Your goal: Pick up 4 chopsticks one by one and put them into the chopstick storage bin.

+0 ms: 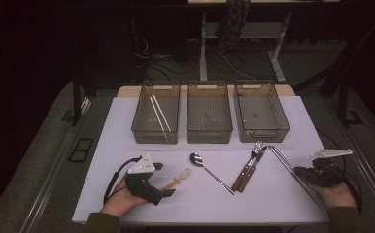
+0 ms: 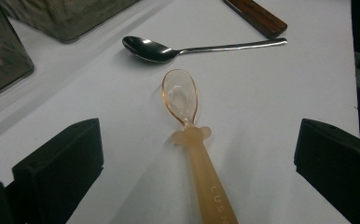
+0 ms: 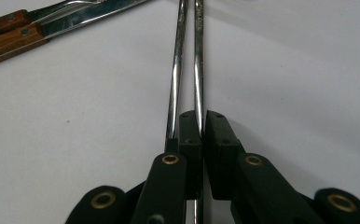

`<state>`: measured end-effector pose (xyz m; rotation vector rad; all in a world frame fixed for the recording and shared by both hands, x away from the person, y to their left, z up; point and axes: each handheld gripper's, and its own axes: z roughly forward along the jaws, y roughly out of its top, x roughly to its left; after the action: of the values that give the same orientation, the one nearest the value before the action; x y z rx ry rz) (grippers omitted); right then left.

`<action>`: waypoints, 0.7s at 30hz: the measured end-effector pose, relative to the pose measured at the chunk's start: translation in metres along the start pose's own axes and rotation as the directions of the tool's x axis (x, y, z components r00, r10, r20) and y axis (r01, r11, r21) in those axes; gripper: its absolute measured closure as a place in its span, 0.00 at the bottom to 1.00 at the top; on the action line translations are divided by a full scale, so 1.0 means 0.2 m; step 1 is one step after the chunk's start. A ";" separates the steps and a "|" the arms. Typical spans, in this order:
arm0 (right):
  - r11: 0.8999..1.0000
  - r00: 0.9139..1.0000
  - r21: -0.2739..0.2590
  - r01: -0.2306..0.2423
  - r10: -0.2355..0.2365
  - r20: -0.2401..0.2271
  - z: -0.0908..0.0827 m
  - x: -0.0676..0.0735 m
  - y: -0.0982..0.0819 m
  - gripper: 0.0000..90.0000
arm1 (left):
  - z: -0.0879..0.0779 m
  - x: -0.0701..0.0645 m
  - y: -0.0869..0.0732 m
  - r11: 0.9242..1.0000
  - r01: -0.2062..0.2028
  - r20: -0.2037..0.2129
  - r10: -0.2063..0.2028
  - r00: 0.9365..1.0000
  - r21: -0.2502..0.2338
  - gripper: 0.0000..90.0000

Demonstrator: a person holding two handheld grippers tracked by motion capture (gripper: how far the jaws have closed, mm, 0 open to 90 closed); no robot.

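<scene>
While the right claw (image 3: pixel 201 140) pinches one metal chopstick (image 3: pixel 198 65) near the desk's right edge, the spread left claw (image 2: pixel 197 168) straddles the plastic spoon (image 2: pixel 192 140), its handle pointing back between the jaws.

The pink plastic spoon (image 2: pixel 194 140) carries raised letters on its handle, reading "LUS" before the frame edge cuts them off. One metal chopstick (image 3: pixel 198 56) bears faint engraving, perhaps lettering, too small to read.

Beyond the claws, three clear bins (image 1: pixel 209 119) stand in a row; a steel spoon (image 2: pixel 151 48) and wooden-handled fork and knife (image 1: pixel 248 169) lie between them.
</scene>
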<state>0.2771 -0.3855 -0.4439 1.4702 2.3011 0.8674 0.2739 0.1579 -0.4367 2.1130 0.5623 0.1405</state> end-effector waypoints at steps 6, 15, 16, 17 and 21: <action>1.000 1.000 -0.009 0.003 -0.003 -0.014 0.00 -0.01 0.00 0.95 | 0.00 0.00 0.00 1.000 0.000 0.001 0.000 1.000 -0.001 0.00; 0.999 1.000 -0.038 -0.018 0.017 -0.017 -0.05 -0.04 -0.01 0.95 | 0.00 0.00 0.00 1.000 0.000 0.001 0.000 1.000 -0.002 0.00; 0.999 1.000 -0.048 -0.018 0.016 -0.025 -0.05 -0.04 -0.01 0.95 | 0.00 0.00 0.00 1.000 0.000 0.002 0.000 1.000 -0.002 0.00; 0.998 1.000 -0.056 -0.021 0.019 -0.025 -0.06 -0.05 0.00 0.95 | 0.00 0.00 0.00 1.000 0.000 0.001 0.000 1.000 -0.001 0.00; 0.997 0.998 -0.076 -0.033 0.029 -0.047 -0.08 -0.05 0.00 0.95 | 0.00 0.00 0.00 1.000 0.000 0.002 0.000 1.000 -0.001 0.00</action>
<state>0.2742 -0.4002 -0.4324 1.4719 2.2556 0.9964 0.2739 0.1577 -0.4366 2.1120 0.5609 0.1389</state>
